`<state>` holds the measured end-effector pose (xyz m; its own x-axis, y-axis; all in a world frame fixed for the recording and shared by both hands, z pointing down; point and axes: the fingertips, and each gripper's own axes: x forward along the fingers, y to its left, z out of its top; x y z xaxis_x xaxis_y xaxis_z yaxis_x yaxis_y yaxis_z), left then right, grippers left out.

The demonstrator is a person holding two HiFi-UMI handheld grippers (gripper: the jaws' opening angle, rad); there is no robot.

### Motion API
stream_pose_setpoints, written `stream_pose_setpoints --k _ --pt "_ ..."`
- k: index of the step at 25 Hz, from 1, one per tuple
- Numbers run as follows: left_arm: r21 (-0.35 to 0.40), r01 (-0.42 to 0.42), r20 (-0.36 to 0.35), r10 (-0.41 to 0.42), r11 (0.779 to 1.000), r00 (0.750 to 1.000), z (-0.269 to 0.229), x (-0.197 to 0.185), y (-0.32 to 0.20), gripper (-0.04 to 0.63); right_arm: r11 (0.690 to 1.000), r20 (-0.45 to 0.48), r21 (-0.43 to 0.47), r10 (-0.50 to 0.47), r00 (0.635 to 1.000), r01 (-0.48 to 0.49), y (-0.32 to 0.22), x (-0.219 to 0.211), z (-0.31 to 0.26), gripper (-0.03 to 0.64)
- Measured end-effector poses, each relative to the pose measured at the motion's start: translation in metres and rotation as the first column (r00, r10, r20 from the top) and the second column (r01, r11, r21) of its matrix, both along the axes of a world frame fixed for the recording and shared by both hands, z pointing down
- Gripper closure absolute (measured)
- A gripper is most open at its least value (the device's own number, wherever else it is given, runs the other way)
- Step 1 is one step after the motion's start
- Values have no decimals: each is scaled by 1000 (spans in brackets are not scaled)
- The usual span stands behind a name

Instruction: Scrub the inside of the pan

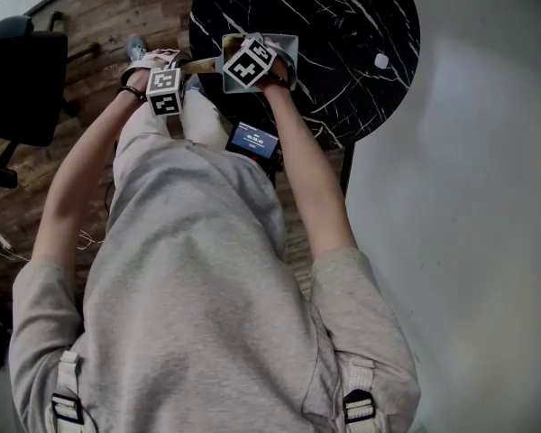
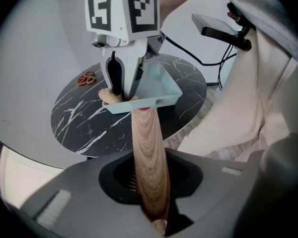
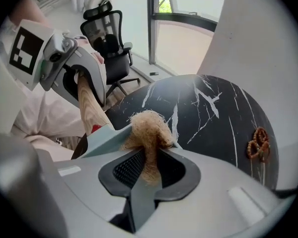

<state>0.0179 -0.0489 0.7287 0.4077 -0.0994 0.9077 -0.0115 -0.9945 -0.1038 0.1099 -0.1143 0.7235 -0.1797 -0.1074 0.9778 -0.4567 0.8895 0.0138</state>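
Grey short-sleeved shirt [image 1: 189, 287], strap buckles [image 1: 68, 406] at shoulders, black wristband [image 1: 130, 91].

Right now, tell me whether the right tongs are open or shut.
Shut: the right tongs pinch the fibre scrubber between them.

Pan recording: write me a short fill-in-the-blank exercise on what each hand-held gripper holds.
The left hand-held gripper is shut on the pan's wooden ____.
The right hand-held gripper is shut on a tan, fibrous ____.
Under the pan is a round black ____.
Missing: handle; scrubber; table.
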Motion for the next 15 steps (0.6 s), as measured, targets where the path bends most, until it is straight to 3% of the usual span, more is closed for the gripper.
stream_pose_setpoints --k 3,7,9,11,12,13,15 --pt "-12 2 10 -1 1000 1000 2 -1 3 515 993 97 -29 114 989 -112 0 -5 -3 529" --pt "-18 7 17 -6 1000 1000 3 -1 3 515 959 270 -91 282 921 -267 -3 -10 -11 532" --pt "-23 11 24 -11 1000 1000 3 -2 3 515 944 408 -126 329 851 -304 -5 -13 -29 532" --pt "-26 16 28 -15 1000 999 3 -3 3 515 926 540 -156 370 756 -342 -12 -12 -58 532" --pt "-27 17 29 -16 999 999 3 -3 3 515 924 567 -145 371 736 -354 -16 -7 -70 532" --pt "-29 18 29 -17 999 999 3 -3 3 515 929 560 -109 351 750 -354 -19 3 -77 532" --pt "-33 20 32 -19 999 999 4 -2 4 515 955 453 6 262 852 -297 -21 31 -79 531"
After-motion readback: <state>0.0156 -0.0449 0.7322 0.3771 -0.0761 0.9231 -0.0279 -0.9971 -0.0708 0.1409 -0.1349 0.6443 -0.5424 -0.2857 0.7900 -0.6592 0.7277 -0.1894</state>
